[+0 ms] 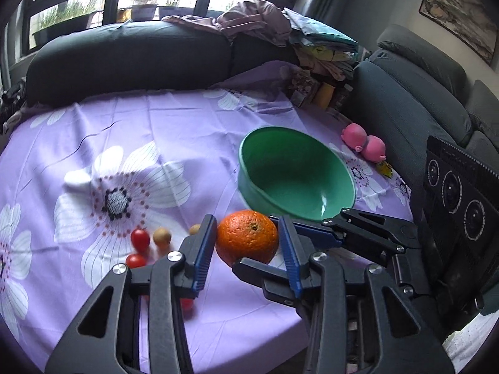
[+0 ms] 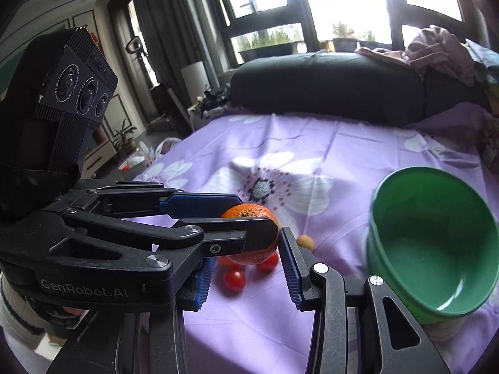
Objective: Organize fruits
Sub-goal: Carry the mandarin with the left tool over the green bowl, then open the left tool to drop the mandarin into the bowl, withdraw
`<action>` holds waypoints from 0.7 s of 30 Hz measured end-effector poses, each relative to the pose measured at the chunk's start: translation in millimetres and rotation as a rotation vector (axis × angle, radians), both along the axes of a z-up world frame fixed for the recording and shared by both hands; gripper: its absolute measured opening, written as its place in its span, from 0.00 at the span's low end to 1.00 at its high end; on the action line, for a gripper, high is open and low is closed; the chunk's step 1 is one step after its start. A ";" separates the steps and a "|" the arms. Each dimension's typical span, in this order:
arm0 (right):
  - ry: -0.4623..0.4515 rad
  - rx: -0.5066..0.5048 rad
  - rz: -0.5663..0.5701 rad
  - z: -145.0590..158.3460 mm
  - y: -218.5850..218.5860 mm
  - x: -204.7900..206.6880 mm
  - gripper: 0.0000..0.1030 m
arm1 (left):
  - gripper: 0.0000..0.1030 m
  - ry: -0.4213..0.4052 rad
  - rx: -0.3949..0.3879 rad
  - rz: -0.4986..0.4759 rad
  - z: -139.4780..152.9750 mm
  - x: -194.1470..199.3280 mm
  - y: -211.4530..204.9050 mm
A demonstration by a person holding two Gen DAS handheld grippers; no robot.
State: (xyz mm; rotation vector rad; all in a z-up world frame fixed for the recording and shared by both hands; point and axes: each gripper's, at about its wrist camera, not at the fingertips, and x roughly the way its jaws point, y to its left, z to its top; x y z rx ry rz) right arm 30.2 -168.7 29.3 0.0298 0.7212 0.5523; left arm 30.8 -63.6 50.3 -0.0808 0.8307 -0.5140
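Note:
An orange (image 1: 246, 240) hangs a little above the purple flowered cloth (image 1: 174, 143), held by both grippers at once. My left gripper (image 1: 246, 227) is shut on its left and right sides. My right gripper (image 1: 255, 243) comes in from the right and clamps it across the other way, one finger behind and one low in front. In the right wrist view the orange (image 2: 259, 212) sits between my right gripper (image 2: 249, 246) and the crossing left gripper (image 2: 257, 215). The empty green bowl (image 1: 296, 168) (image 2: 436, 233) stands just beyond to the right.
Cherry tomatoes (image 1: 140, 238) (image 2: 234, 280) and small tan fruits (image 1: 162, 236) (image 2: 305, 241) lie on the cloth under and left of the orange. Two pink toy pigs (image 1: 363, 141) sit past the bowl. Dark sofa cushions (image 1: 124, 59) and piled clothes (image 1: 259, 18) border the far side.

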 end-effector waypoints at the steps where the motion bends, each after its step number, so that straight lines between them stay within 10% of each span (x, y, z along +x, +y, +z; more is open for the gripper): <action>1: -0.010 0.005 -0.015 4.7 -9.1 0.5 0.41 | 0.39 -0.010 0.005 -0.016 3.8 4.1 -9.0; 21: 0.064 -0.005 -0.273 -14.3 -123.7 52.4 0.41 | 0.40 0.121 -0.037 -0.177 -36.0 104.3 -121.2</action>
